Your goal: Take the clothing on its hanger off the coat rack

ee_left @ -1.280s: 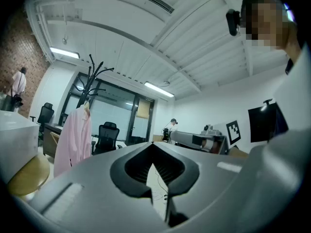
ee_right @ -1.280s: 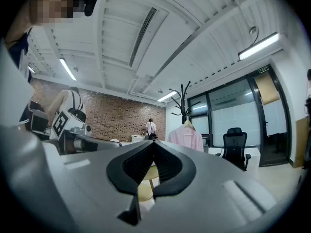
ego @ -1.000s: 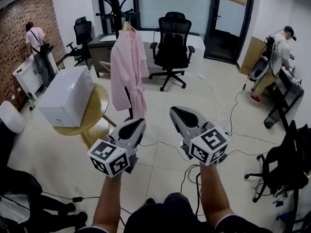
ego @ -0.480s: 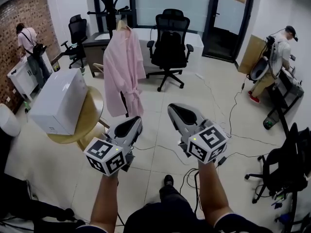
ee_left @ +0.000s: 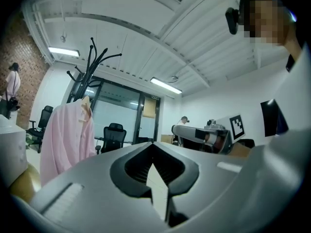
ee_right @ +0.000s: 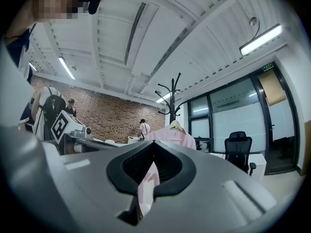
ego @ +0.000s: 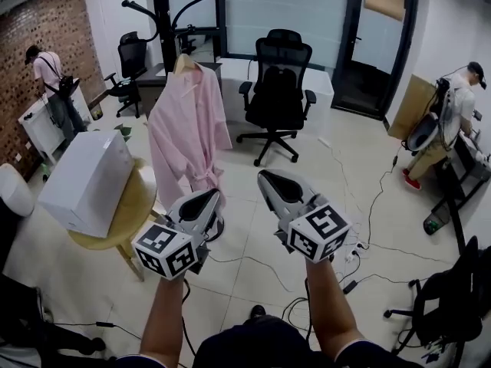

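Head view: shut, empty left claw [ego: 207, 198] and right claw [ego: 268, 179] faced the distant pink robe [ego: 184, 129], eleven o'clock; grabbing its wooden hanger [ego: 182, 62] seemed next.

Pale tiled floor [ego: 245, 228] runs beneath my left claw [ego: 201, 199] and right claw [ego: 270, 179], with cables [ego: 368, 198] trailing off to the right. Ahead of the right claw stand a black office chair [ego: 278, 90] and a frosted glass wall [ego: 284, 6]. Left of the left claw, a round wooden desk [ego: 134, 213] bears a white box [ego: 84, 179]; a brick wall [ego: 34, 18] lies beyond.
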Motion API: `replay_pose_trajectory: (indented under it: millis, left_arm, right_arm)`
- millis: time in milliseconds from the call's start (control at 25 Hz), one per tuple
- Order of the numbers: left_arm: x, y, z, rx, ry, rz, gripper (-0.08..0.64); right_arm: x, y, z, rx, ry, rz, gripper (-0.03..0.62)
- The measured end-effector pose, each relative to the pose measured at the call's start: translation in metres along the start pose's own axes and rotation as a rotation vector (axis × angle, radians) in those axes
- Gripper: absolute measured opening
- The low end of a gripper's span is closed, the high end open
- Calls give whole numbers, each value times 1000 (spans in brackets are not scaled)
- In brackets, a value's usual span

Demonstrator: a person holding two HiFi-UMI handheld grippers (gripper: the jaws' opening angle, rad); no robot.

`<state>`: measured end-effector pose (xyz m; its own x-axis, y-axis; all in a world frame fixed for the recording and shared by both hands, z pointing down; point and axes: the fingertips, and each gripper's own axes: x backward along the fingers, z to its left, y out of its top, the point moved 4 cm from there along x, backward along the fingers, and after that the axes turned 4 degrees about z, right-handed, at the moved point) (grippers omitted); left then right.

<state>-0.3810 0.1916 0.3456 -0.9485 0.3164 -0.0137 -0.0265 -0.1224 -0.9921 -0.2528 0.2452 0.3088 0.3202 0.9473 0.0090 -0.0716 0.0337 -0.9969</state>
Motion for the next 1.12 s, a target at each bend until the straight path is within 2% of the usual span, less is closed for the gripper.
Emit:
replay_pose_trajectory:
  millis: [160, 280, 520, 920, 1120]
  left_arm:
    - [-34, 7, 14, 0, 47, 3, 11]
    - [-54, 14, 25, -9, 76, -3, 11]
    - [-76, 18, 54, -42, 122, 22, 11]
    - [-113, 33, 143, -52, 168, 1, 11]
    - [-118, 38, 179, -88, 243, 36, 11]
  right_arm:
    - [-25, 8, -20, 46, 65, 0, 0]
    - [-40, 10, -42, 45, 92, -6, 0]
    - [-69, 2, -80, 3, 93, -32, 1]
    - [-160, -7, -122, -13, 118, -12, 0]
    - [-204, -5, -125, 8, 139, 12, 0]
